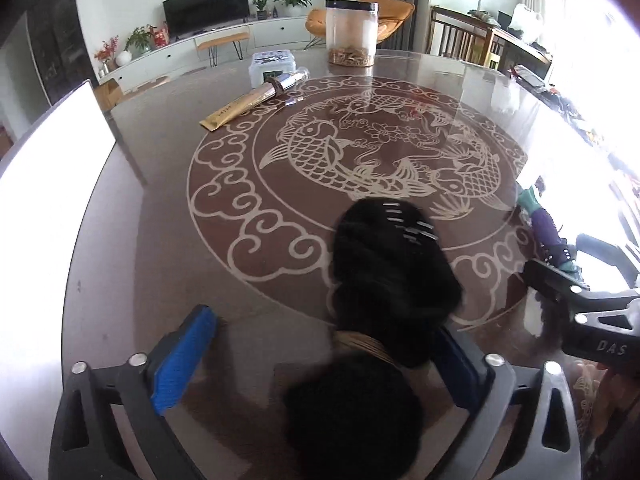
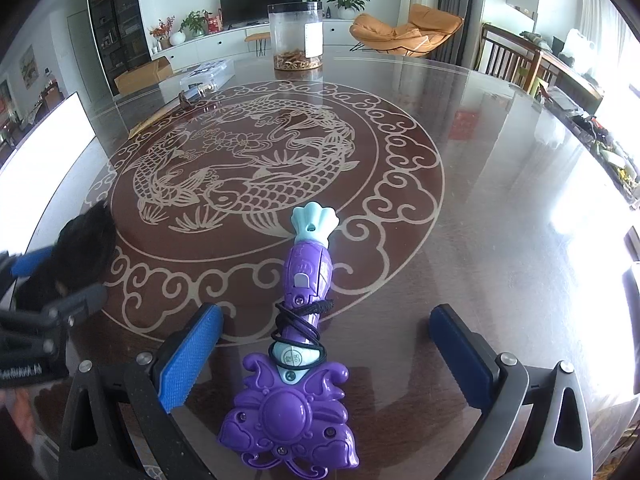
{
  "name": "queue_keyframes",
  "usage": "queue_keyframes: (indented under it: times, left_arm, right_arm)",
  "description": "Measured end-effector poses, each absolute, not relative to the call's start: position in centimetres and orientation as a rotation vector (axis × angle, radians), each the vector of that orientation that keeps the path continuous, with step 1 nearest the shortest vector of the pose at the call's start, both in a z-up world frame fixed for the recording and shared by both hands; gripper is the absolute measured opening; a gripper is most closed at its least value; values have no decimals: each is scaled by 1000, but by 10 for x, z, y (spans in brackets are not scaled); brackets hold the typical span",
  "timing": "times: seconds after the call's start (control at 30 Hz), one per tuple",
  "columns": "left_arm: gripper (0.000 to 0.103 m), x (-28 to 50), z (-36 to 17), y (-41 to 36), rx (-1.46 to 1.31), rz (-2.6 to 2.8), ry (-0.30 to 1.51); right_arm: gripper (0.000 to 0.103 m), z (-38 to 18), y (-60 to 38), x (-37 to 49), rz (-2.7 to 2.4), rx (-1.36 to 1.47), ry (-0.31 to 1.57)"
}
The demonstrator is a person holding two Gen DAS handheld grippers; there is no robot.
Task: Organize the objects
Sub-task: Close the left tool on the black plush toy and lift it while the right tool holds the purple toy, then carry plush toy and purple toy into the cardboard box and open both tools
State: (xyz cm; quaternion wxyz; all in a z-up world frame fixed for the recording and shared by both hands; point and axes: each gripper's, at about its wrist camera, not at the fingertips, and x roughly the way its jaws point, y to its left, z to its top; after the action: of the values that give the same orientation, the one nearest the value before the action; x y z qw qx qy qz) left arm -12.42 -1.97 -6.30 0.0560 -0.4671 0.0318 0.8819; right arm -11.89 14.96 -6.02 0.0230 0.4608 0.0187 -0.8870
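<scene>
Toy wand [image 2: 298,344], purple, lies on the table [image 2: 480,200] between my right gripper's [image 2: 326,354] spread jaws. I should close squarely on its handle, clear of the cord. My left gripper [image 1: 320,354] is spread around a black furry thing [image 1: 384,280].

Table top [image 2: 480,200]: glossy brown, cream koi fish and cloud scrolls in a ring.
Toy wand [image 2: 296,344]: purple body, pale teal shell-shaped tip, black cord wound around it.
Hairpiece [image 1: 384,280]: black, tan band, silver clips.
Finger pads [image 2: 188,356]: blue, ribbed.
Jar [image 1: 352,32]: clear, black lid.
</scene>
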Motion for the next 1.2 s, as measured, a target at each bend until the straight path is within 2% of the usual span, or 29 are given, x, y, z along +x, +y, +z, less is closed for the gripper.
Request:
queue_keyframes:
  times: [0.6, 0.77, 0.83, 0.9, 0.97, 1.0, 1.03, 1.07, 1.1, 1.2]
  left_arm:
    - [103, -128, -60, -14, -1426, 2672, 94]
    - [103, -142, -58, -9, -1546, 2569, 132]
    - [103, -143, -58, -5, -1535, 2560, 146]
    - [103, -138, -57, -1, -1516, 2573, 167]
    - [85, -127, -54, -2, -1450, 2583, 176]
    - [64, -120, -51, -5, -1410, 2595, 155]
    - [37, -115, -50, -8, -1382, 2612, 151]
    - [28, -110, -48, -10, -1365, 2620, 147]
    - [29, -106, -46, -16, -1354, 2609, 104]
    - [29, -85, -26, -40, -1297, 2596, -84]
  right_arm:
    - [103, -60, 155, -119, -2727, 1430, 35]
    - [103, -48, 188, -134, -2555, 1516, -308]
    - [97, -44, 189, -143, -2542, 1576, -317]
    - [90, -43, 173, -150, -2524, 1631, -187]
    - [86, -47, 149, -149, -2469, 1683, -41]
    - [74, -48, 138, -145, -2476, 1688, 63]
    - [66, -48, 127, -140, -2509, 1667, 181]
    - [42, -46, 124, -136, -2530, 1631, 183]
    - [21, -45, 126, -134, -2550, 1631, 139]
    - [20, -39, 134, -129, -2591, 1600, 28]
